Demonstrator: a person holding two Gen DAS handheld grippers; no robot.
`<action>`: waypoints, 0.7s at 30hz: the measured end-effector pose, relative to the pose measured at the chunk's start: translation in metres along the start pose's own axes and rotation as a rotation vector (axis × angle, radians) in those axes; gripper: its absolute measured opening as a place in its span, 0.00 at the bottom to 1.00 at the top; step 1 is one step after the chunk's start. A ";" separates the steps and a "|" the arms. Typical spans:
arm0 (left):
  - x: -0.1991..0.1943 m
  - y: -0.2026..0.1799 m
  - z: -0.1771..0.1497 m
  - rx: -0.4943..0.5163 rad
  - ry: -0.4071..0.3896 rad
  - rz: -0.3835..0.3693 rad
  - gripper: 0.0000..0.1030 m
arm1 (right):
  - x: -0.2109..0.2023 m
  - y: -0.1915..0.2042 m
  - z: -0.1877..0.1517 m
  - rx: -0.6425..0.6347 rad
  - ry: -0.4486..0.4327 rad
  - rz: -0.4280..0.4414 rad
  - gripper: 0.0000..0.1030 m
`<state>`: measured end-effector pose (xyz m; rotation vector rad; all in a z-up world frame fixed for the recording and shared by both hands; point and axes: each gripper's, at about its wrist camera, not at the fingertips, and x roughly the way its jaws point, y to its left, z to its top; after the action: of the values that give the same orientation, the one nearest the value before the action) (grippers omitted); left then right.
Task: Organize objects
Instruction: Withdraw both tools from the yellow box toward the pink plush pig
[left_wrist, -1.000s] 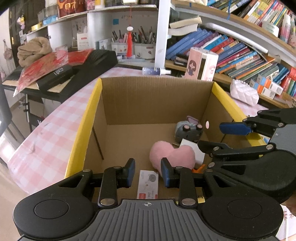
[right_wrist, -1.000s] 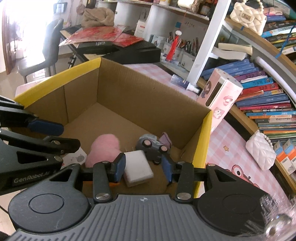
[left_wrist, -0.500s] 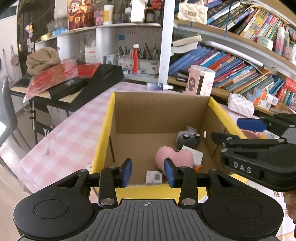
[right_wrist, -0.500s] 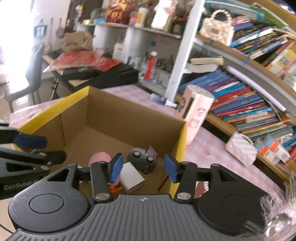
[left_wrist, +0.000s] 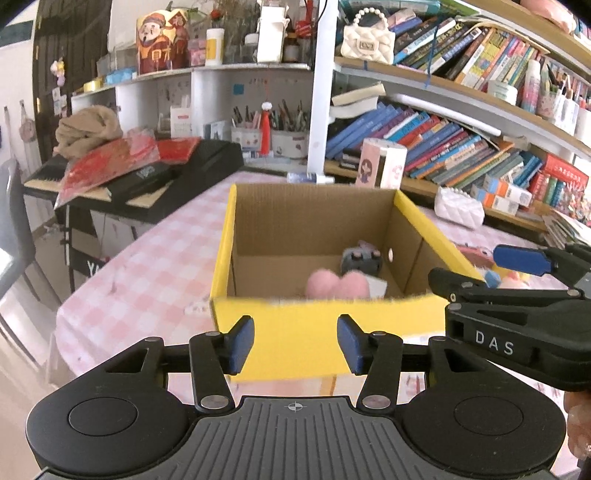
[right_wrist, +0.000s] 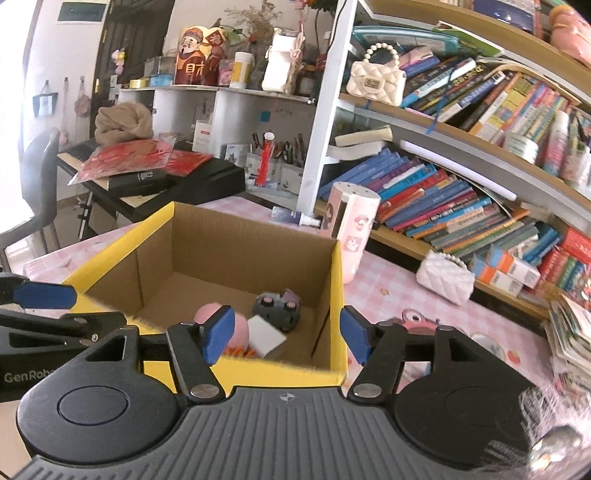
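A yellow-edged cardboard box (left_wrist: 314, 321) stands on the pink checked table; it also shows in the right wrist view (right_wrist: 338, 280). Inside lie a pink heart plush (left_wrist: 338, 283), a grey toy car (left_wrist: 360, 258) and a white block (right_wrist: 266, 330). My left gripper (left_wrist: 295, 345) is open and empty, in front of the box's near wall. My right gripper (right_wrist: 286, 330) is open and empty, near the box's front right corner. Each gripper shows at the edge of the other's view.
A pink cartoon canister (right_wrist: 349, 229) and a small spray bottle (right_wrist: 293, 218) stand behind the box. A white quilted purse (right_wrist: 445, 278) lies to the right. Bookshelves line the back. A black keyboard with red packets (left_wrist: 147, 170) is at the left. A chair (right_wrist: 37, 192) stands far left.
Both grippers have pulled back and up out of the box and opened wider. The objects stay in the box.
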<state>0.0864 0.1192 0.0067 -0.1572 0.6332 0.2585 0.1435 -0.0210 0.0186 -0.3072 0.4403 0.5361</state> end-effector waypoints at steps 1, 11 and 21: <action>-0.003 0.001 -0.003 -0.001 0.004 -0.004 0.49 | -0.004 0.002 -0.004 0.008 0.011 -0.001 0.64; -0.033 0.000 -0.035 0.027 0.050 -0.017 0.64 | -0.038 0.010 -0.044 0.128 0.132 -0.029 0.70; -0.050 -0.006 -0.056 0.071 0.091 -0.035 0.73 | -0.062 0.017 -0.076 0.183 0.199 -0.096 0.92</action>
<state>0.0180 0.0919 -0.0073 -0.1119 0.7286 0.1955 0.0624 -0.0627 -0.0201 -0.2049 0.6602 0.3699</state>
